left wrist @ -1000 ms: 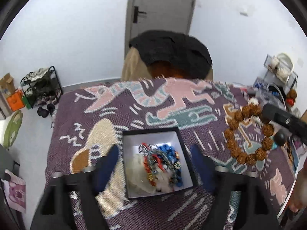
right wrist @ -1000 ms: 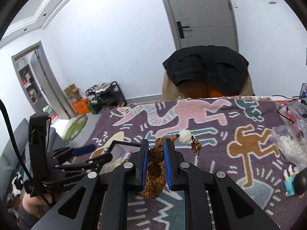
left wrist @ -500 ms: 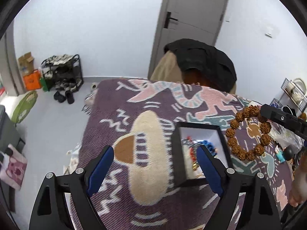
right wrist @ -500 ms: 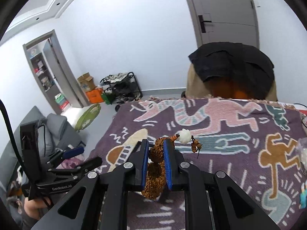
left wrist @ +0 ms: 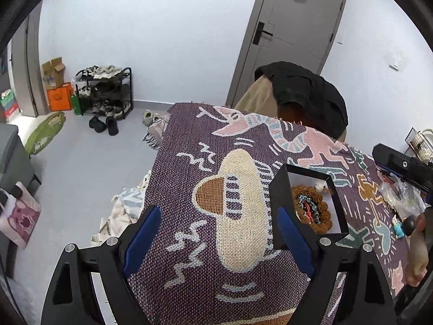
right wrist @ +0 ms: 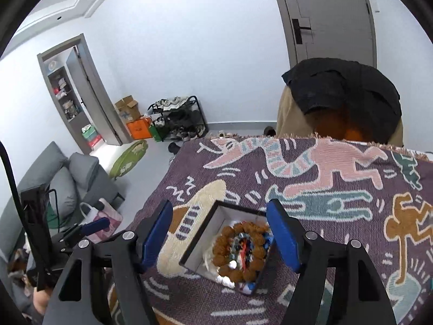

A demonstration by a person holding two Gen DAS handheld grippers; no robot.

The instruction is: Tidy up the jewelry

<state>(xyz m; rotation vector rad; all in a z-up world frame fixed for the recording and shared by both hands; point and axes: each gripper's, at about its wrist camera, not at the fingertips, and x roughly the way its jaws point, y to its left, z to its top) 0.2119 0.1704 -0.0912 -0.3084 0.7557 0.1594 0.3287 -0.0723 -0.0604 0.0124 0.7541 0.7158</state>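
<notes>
Resting inside one black box (right wrist: 199, 239) directly below the right gripper (right wrist: 220, 239), one brown bead bracelet (right wrist: 238, 252) encircles smaller coloured jewelry. The right gripper's jaws are opening, with nothing pressed between the two blue pads. The left gripper (left wrist: 216, 239) stands spread wide and empty over the patterned tabletop cloth (left wrist: 205, 162), the box (left wrist: 280, 189) just beside its right finger.

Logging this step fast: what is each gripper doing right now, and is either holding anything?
Left gripper: open, empty.
Right gripper: opening, fingers empty; brown bead bracelet lies in the black box.
</notes>
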